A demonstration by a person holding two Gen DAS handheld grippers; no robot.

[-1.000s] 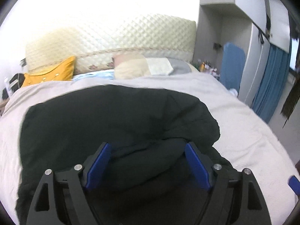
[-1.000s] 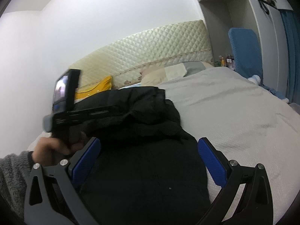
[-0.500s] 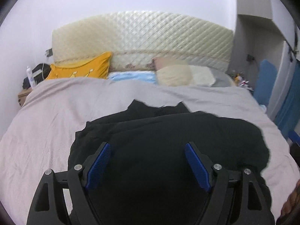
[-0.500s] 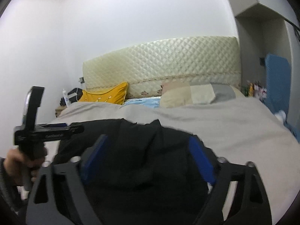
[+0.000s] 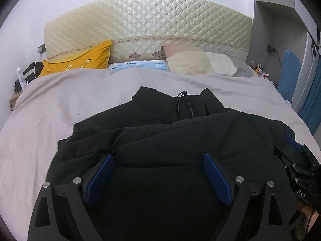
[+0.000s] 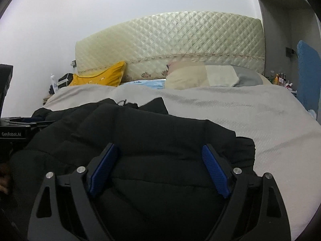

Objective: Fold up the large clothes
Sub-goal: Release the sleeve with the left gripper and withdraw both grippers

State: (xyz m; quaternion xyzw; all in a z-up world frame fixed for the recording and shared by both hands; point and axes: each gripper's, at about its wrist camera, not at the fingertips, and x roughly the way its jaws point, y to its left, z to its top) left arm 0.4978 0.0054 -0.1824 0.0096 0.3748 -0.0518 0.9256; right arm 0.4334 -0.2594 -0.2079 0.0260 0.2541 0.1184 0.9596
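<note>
A large black padded jacket (image 5: 170, 132) lies on the grey bedspread (image 5: 60, 104), folded over itself, its zipper and collar (image 5: 186, 106) towards the headboard. My left gripper (image 5: 158, 158) is open, low over the jacket's near part, nothing between the blue pads (image 5: 100, 178). My right gripper (image 6: 158, 150) is open too, over the same jacket (image 6: 150, 132) further right. The right gripper shows at the left view's right edge (image 5: 297, 160); the left one shows at the right view's left edge (image 6: 14, 128).
A quilted cream headboard (image 5: 148, 22) stands at the back. A yellow cushion (image 5: 80, 60), a beige pillow (image 5: 200, 62) and a light blue sheet (image 5: 138, 65) lie before it. A cluttered nightstand (image 5: 22, 80) stands left, a blue panel (image 5: 289, 72) and curtain right.
Both grippers have swung to face the headboard and come down low over the jacket. The jacket's upper half now lies folded over, and the collar and zipper show.
</note>
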